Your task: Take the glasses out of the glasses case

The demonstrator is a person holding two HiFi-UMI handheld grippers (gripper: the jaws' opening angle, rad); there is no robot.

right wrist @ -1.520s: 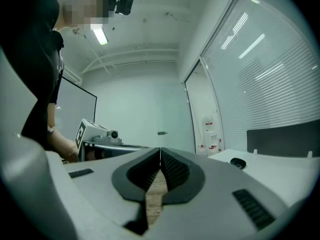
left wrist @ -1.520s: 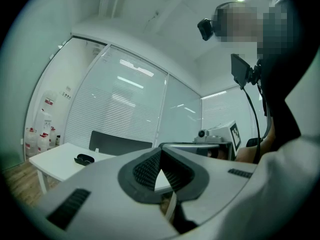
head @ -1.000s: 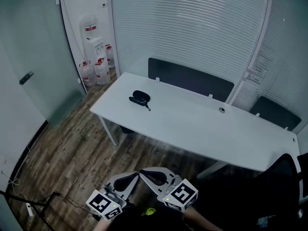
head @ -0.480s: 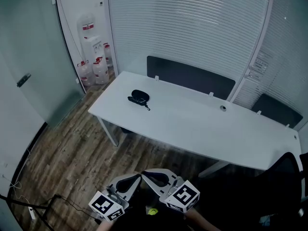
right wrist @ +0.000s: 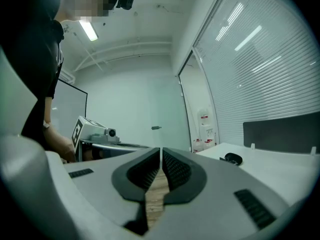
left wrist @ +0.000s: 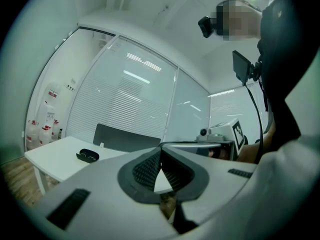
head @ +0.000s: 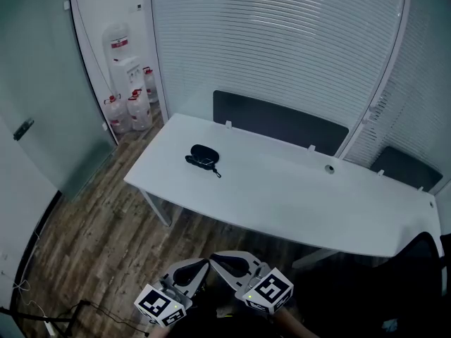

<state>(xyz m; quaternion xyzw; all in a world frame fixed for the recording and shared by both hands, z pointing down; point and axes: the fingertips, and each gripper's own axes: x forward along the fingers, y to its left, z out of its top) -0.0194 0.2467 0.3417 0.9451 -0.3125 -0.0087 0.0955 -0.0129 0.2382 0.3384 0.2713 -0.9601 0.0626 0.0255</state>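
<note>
The glasses case [head: 203, 155], dark and oval, lies on the left part of the white table [head: 296, 189], alone, and a short cord [head: 215, 172] comes out of it toward the right. No print can be read on the case.

The left gripper [head: 201, 265] and the right gripper [head: 218, 258] are low in the head view, over the wooden floor [head: 106, 217]. They are well apart from the table, and the case is ahead of them and a little to the left. Both pairs of jaws are pressed together with nothing between them, and the two grippers are turned toward each other. Each one carries a cube with black and white square markers, without letters. The left gripper view shows the case far away at its left side, the right gripper view at its right side.

In the corner behind the table stand water bottles [head: 127, 110] with red labels, beside a white dispenser [head: 129, 72]; their writing is too small to read
</note>
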